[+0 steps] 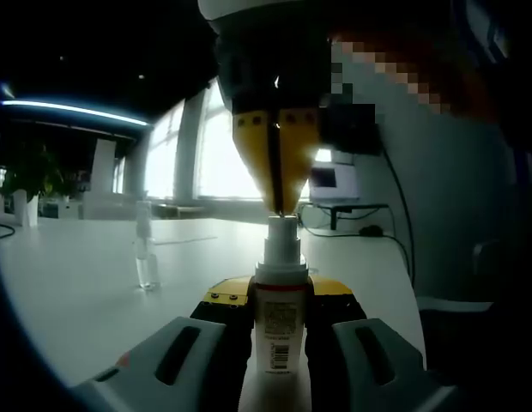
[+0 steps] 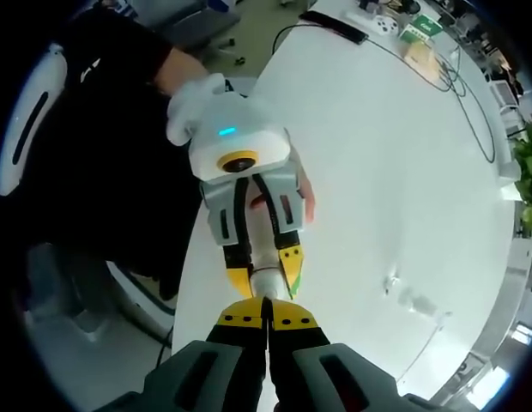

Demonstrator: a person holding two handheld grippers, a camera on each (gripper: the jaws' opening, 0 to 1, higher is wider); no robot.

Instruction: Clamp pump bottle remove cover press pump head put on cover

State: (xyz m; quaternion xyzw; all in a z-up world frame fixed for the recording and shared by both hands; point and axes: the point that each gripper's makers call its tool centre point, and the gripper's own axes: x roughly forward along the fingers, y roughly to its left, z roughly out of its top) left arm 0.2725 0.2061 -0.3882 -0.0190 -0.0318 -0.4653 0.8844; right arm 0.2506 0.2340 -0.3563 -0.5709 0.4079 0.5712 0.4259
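One pump bottle (image 1: 279,322) — two grippers, left (image 1: 280,339), right (image 1: 277,206).

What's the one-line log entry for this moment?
left gripper: shut on pump bottle | right gripper: shut, tips on pump head | clear cover: off, on table

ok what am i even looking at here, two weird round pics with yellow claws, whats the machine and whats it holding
There is no robot: a person holds a two-jaw gripper in each hand, and a fisheye camera rides on each one.

The left gripper view looks along the left gripper, whose jaws are clamped around a pump bottle standing upright. The right gripper comes down from above, its yellow tips closed and meeting the bottle's top.

The right gripper view looks down from that upper gripper onto the bottle's top and the left gripper beneath it.

Both sit over a white table. A small clear cover stands on it, apart from the bottle.
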